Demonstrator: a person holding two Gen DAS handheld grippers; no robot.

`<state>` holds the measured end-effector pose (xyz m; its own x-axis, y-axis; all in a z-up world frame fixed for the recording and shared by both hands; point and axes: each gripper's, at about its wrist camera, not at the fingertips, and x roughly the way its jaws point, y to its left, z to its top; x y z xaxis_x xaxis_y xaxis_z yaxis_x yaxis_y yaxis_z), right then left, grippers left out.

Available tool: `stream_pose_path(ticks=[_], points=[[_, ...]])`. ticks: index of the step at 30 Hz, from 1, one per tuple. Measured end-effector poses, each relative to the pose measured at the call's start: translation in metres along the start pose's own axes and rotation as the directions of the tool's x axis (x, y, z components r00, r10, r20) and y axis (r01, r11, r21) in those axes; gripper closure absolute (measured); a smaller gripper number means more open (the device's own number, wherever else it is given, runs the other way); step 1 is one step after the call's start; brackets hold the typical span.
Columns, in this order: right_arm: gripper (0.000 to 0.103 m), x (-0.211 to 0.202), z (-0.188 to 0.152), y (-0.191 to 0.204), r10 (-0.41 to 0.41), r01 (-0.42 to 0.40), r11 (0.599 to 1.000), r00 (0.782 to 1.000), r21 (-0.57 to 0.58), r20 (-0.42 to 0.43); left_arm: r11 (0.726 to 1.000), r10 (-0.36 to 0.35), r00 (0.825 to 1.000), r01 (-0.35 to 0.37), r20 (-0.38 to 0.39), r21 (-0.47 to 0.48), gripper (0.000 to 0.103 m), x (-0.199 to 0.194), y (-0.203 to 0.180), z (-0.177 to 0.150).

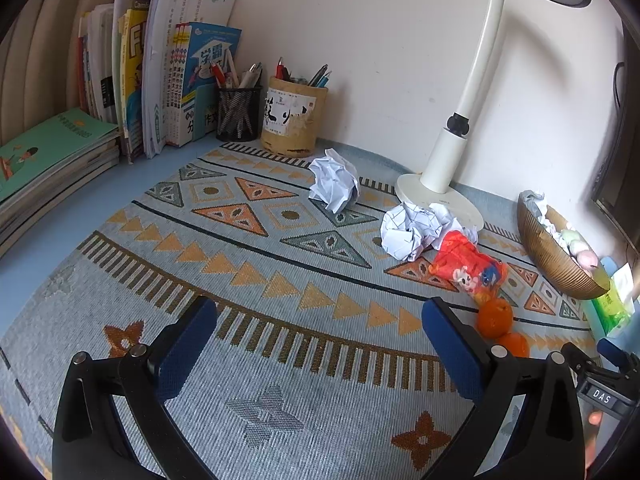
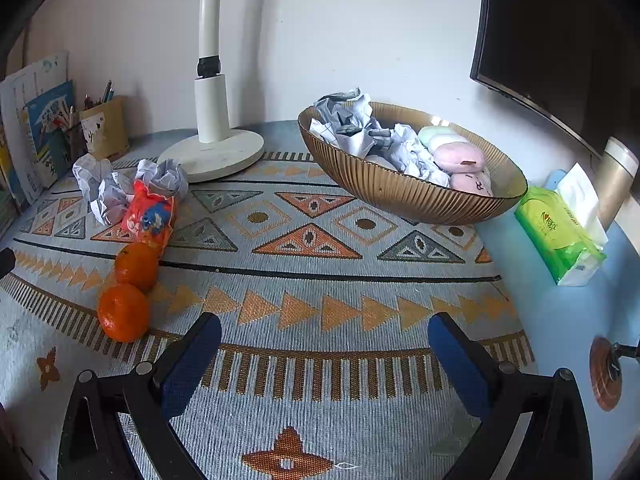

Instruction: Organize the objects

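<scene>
Here, left gripper (image 1: 319, 334) and right gripper (image 2: 325, 342) both hold jaws apart, empty, above the patterned woven mat (image 2: 304, 292); two orange tangerines (image 2: 123, 312) lie near the ribbed amber glass bowl (image 2: 400, 196)

The mat (image 2: 312, 264) was pale blue-grey, woven with orange triangles, brown bars and dark lines. Both oranges (image 2: 124, 312) were bright orange; the snack packet (image 2: 150, 216) was red with blue and white cartoon figures. The bowl (image 2: 384, 192) showed ribbed amber-gold, the paper balls (image 1: 335, 184) white with faint grid lines. The tissue pack (image 2: 556, 236) was lime green, the lamp (image 1: 448, 160) cream. The gripper pads (image 1: 192, 344) were deep blue on black frames.
</scene>
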<state>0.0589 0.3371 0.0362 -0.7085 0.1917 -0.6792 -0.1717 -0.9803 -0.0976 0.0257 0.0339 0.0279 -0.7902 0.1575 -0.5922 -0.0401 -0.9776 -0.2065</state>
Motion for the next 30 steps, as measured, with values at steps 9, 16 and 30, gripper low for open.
stream_pose_path(ticks=[9,16,30], points=[[0.0,0.0003,0.0003,0.0011,0.003,-0.003,1.0,1.0,-0.011,0.001,1.0,-0.022,1.0,0.022,-0.007,0.001,0.001,0.0019,0.0005,0.0],[0.0,0.0001,0.0004,0.0012,0.001,-0.001,1.0,1.0,-0.018,0.004,1.0,-0.012,1.0,0.012,-0.002,-0.016,0.001,0.0016,0.003,0.0002],[0.0,0.001,0.0007,0.0036,-0.01,0.01,0.999,1.0,-0.035,0.001,1.0,-0.002,1.0,0.002,-0.003,-0.017,0.001,0.0016,0.0022,0.0001]])
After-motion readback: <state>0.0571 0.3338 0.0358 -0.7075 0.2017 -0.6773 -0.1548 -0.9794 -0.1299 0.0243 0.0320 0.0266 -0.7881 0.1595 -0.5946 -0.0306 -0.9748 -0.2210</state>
